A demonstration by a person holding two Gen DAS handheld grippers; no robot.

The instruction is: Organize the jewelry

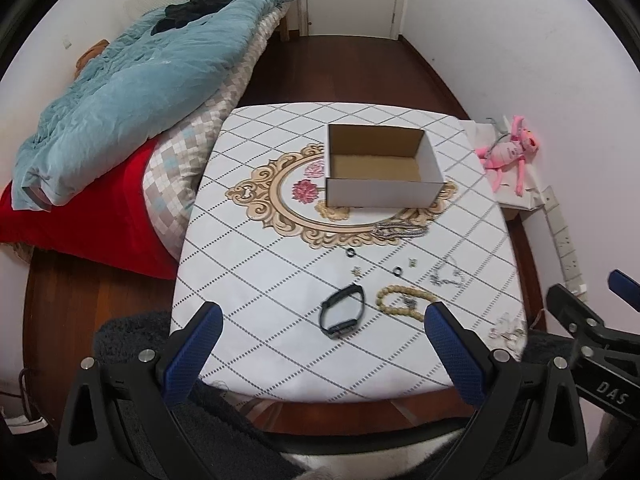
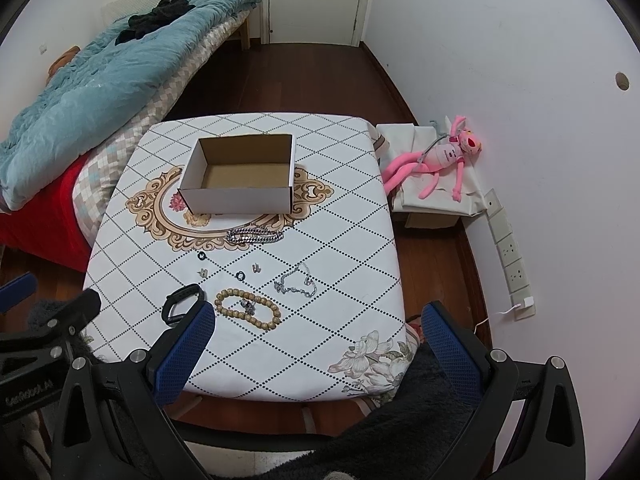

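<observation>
An empty open cardboard box (image 1: 383, 168) (image 2: 239, 178) stands at the middle of a small table (image 1: 280, 344) (image 2: 280, 360) with a diamond-print cloth. In front of it lie a heavy silver chain (image 1: 400, 230) (image 2: 255, 236), two small black rings (image 2: 201, 256) (image 2: 240, 275), small earrings (image 2: 256, 268), a thin silver bracelet (image 1: 446, 274) (image 2: 296, 282), a wooden bead bracelet (image 1: 404, 304) (image 2: 248, 308) and a black watch band (image 1: 343, 312) (image 2: 180, 300). My left gripper (image 1: 322, 322) is open above the near edge. My right gripper (image 2: 318, 320) is open too, nothing between its fingers.
A bed with a teal duvet (image 1: 132, 80) and red sheet (image 1: 88, 220) runs along the left. A pink plush toy (image 2: 444, 156) lies on a low box at the right wall, near a white power strip (image 2: 510, 248). Dark wooden floor (image 1: 344, 68) lies beyond.
</observation>
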